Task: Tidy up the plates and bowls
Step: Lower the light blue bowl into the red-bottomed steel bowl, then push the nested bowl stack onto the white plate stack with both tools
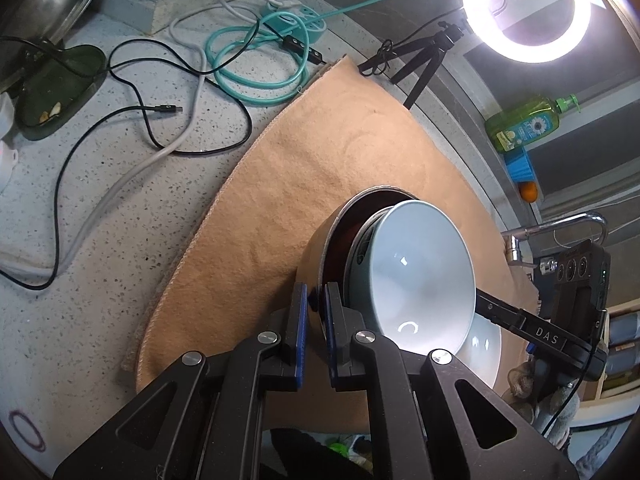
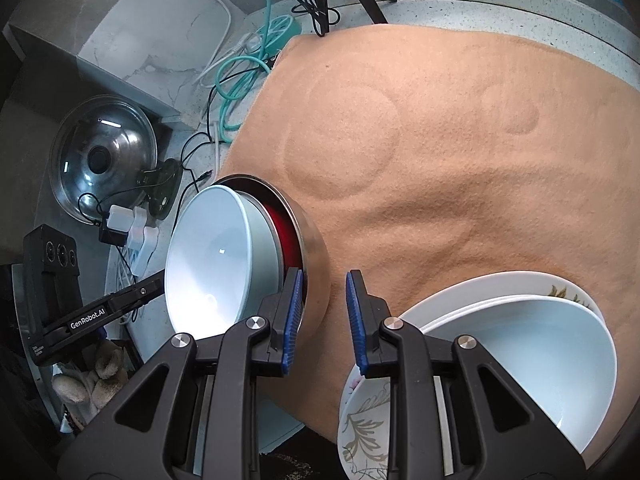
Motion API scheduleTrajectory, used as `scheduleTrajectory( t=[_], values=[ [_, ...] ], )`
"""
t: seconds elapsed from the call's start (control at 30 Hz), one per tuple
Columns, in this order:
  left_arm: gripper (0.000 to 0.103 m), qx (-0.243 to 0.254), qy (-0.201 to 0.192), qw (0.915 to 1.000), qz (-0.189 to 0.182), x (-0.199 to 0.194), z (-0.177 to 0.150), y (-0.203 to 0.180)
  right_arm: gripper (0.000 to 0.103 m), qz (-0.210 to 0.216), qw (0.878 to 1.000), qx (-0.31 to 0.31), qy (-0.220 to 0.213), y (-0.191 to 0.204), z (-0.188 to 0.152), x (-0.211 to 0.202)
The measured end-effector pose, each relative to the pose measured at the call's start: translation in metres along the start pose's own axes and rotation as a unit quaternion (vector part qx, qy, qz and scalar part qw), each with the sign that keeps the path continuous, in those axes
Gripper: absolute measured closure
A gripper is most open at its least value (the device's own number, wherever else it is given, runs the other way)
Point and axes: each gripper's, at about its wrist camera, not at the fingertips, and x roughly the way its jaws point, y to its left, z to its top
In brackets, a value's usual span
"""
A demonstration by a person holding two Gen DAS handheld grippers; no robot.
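A steel bowl (image 1: 316, 248) with a red inside holds a nested light blue bowl (image 1: 424, 276); the stack is tilted on its side above the tan cloth (image 1: 312, 160). My left gripper (image 1: 316, 300) is shut on the steel bowl's rim. In the right wrist view the steel bowl (image 2: 316, 240) and blue bowl (image 2: 208, 256) hang at the left. My right gripper (image 2: 322, 312) is open and empty, its left pad beside the steel bowl. A pale blue bowl (image 2: 540, 352) sits on white plates (image 2: 472, 288) at lower right, by a floral plate (image 2: 364, 424).
Cables and a teal power strip (image 1: 296, 20) lie on the speckled counter (image 1: 100, 200). A ring light (image 1: 524, 8) on a tripod, a green soap bottle (image 1: 524, 124) and a tap (image 1: 556, 228) stand at the back. A steel lid (image 2: 104, 156) leans at the left.
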Motion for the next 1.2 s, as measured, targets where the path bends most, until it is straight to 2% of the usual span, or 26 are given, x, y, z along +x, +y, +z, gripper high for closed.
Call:
scheduleTrajectory(
  t=[0.4,0.53,0.63,1.2],
  values=[
    [0.095,0.004,0.001,1.0000,0.007,0.004,0.002,0.000,0.080,0.004,1.000,0.002,0.012,0.002,-0.002,0.012],
    [0.095,0.014,0.000,0.9998,0.013,0.005,0.003,-0.003,0.083,0.007,1.000,0.002,0.014,0.002,-0.002,0.013],
    [0.095,0.022,-0.001,0.9996,0.018,0.005,0.002,-0.005,0.091,0.013,1.000,0.003,0.016,0.002,-0.002,0.014],
    [0.095,0.031,0.002,0.9994,0.013,0.002,0.001,-0.014,0.091,0.011,1.000,0.007,0.013,0.002,-0.003,0.005]
  ],
)
